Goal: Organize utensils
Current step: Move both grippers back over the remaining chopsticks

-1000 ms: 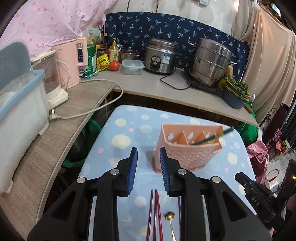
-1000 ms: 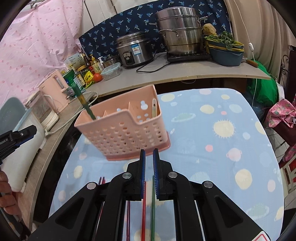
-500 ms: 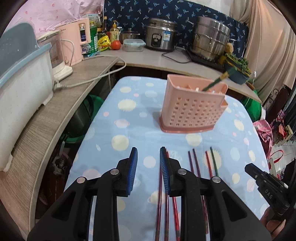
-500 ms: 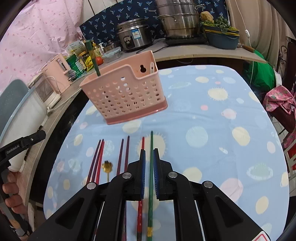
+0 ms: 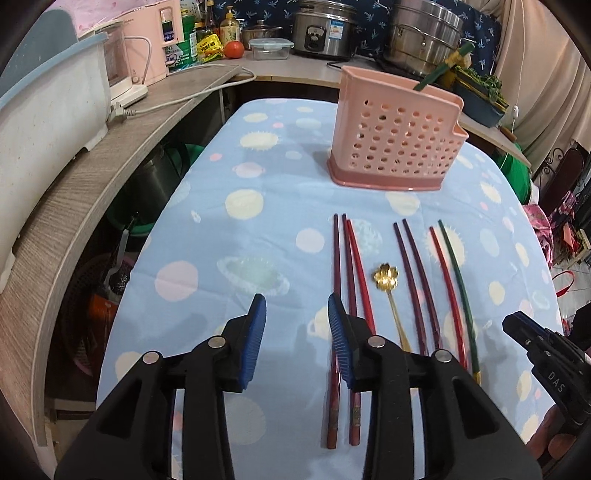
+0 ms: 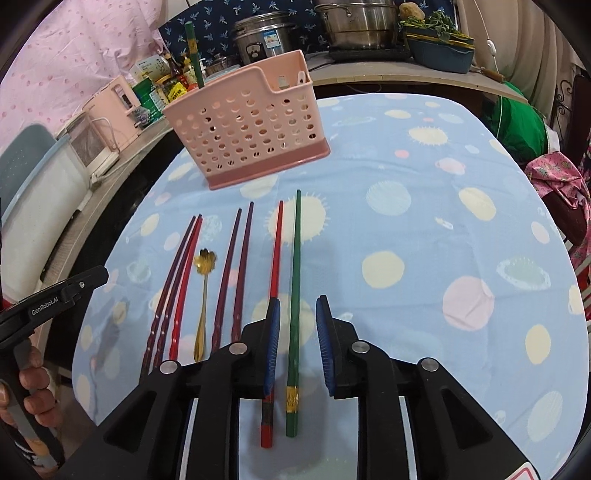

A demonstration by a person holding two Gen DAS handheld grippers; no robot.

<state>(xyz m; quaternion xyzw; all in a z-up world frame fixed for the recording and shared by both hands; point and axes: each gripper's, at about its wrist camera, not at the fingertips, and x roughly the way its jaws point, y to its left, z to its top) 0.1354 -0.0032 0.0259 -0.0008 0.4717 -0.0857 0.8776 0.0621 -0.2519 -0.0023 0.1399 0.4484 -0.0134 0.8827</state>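
A pink perforated utensil holder (image 5: 395, 136) (image 6: 247, 129) stands on the blue spotted tablecloth with one green chopstick (image 6: 194, 51) upright in it. Several dark red and red chopsticks (image 5: 351, 277) (image 6: 184, 266), a gold flower spoon (image 5: 386, 277) (image 6: 205, 258) and a green chopstick (image 6: 294, 288) (image 5: 458, 280) lie in a row in front of it. My left gripper (image 5: 295, 339) is open and empty beside the leftmost chopsticks. My right gripper (image 6: 295, 339) is open with the lying green chopstick between its fingers, untouched.
A counter at the back holds a rice cooker (image 5: 325, 29), steel pots (image 5: 421, 37), a pink kettle (image 5: 155, 40) and bottles. A white and blue bin (image 5: 44, 107) sits on the left shelf. The table (image 6: 480, 258) drops off at its left and right edges.
Both grippers pulled back from the holder and lowered toward the near row of utensils. The right gripper opened from shut and now straddles the lying green chopstick.
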